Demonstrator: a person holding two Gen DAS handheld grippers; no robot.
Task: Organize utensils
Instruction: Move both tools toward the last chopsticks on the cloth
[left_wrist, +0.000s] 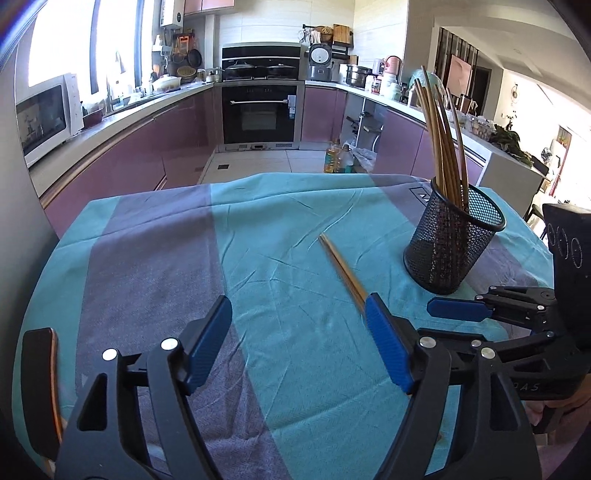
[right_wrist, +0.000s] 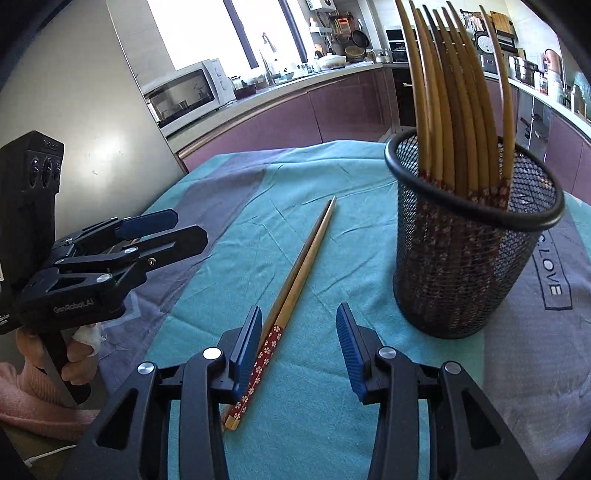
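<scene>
Black claws (blue pads), pink sleeve.

Open tablecloth left of the chopsticks; mesh holder near on their right.

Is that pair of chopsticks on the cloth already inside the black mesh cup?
No, the pair of chopsticks lies flat on the tablecloth, beside the mesh cup, not in it.

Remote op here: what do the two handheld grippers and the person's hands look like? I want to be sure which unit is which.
Both match: black linkage frames with silver pivot rivets and ribbed blue finger pads. The left gripper reads "GenRobot.AI" in white on its body and has a black camera box on top with three round lenses. The right gripper is built the same. The left hand has a white bandage on one finger and a pink sleeve.
</scene>
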